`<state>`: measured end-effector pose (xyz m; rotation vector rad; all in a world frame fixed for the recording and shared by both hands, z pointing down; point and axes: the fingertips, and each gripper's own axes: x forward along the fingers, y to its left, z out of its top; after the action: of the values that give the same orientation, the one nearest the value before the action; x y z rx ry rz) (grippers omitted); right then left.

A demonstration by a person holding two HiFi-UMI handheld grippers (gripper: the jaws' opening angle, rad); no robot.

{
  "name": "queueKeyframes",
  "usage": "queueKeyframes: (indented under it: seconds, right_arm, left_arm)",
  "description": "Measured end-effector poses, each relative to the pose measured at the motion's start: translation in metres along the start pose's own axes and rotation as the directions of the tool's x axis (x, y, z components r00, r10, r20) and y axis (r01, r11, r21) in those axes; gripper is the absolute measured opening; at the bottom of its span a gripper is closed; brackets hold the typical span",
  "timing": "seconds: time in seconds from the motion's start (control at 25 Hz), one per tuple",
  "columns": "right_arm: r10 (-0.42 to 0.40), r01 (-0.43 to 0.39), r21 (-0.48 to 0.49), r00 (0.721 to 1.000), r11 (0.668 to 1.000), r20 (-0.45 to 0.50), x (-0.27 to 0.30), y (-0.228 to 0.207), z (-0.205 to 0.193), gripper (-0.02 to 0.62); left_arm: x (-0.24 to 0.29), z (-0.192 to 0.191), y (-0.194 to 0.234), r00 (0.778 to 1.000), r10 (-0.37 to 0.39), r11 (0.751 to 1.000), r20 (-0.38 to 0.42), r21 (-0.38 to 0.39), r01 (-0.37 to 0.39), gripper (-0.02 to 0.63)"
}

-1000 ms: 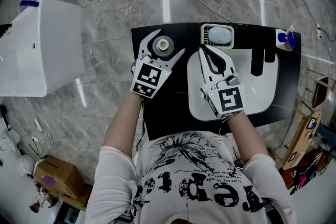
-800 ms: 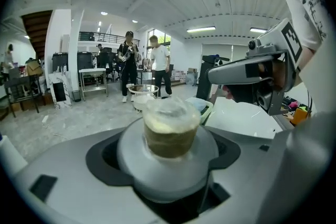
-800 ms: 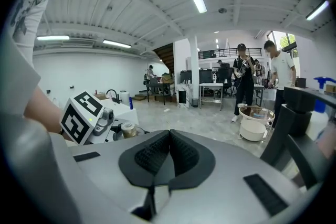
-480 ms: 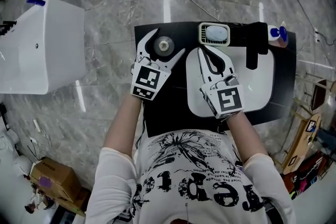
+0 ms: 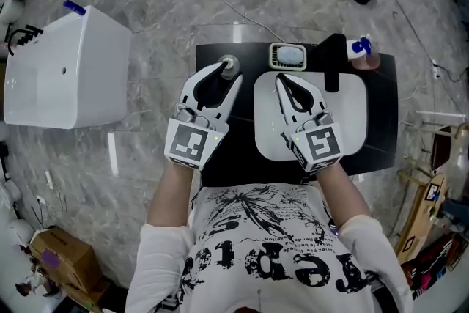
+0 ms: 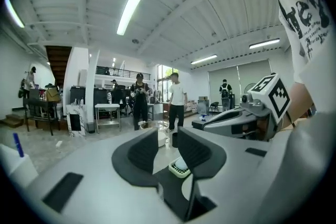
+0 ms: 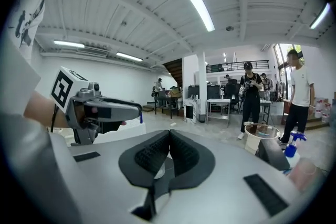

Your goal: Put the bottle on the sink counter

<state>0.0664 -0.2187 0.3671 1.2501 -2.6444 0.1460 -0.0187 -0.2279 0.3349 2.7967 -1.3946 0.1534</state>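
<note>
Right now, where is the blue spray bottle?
In the head view, the blue-topped spray bottle stands at the black counter's far right corner, just right of the black faucet, behind the white sink basin.

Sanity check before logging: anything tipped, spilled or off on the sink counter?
Nothing stands out. The bottle stands upright on the counter, left of the basin; soap lies in its dish; the spray bottle stands at the far corner.

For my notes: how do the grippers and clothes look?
The left gripper and right gripper are pale grey with black pads and a marker cube each. Left jaws are closing, empty. The shirt is white with short sleeves and black print.
</note>
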Motion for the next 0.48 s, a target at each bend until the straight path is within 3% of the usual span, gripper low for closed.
queueKeyframes:
  seconds: [0.16, 0.32, 0.48]
  right_arm:
    - [0.011, -0.011, 0.007, 1.0, 1.0, 0.019, -0.033, 0.009, 0.02, 0.015]
    - [0.032, -0.031, -0.013, 0.998, 0.999, 0.059, -0.058, 0.015, 0.039, 0.015]
    - [0.057, -0.053, -0.045, 0.995, 0.998, 0.084, -0.082, 0.027, 0.054, 0.014]
  left_arm:
    - [-0.033, 0.029, -0.026, 1.0, 0.023, 1.0, 0.0, -0.007, -0.023, 0.074]
    - [-0.058, 0.061, -0.045, 0.996, 0.068, 0.998, 0.06, -0.012, -0.067, 0.03]
    - [-0.084, 0.063, -0.06, 0.994, 0.113, 0.993, -0.001, 0.022, -0.113, 0.014]
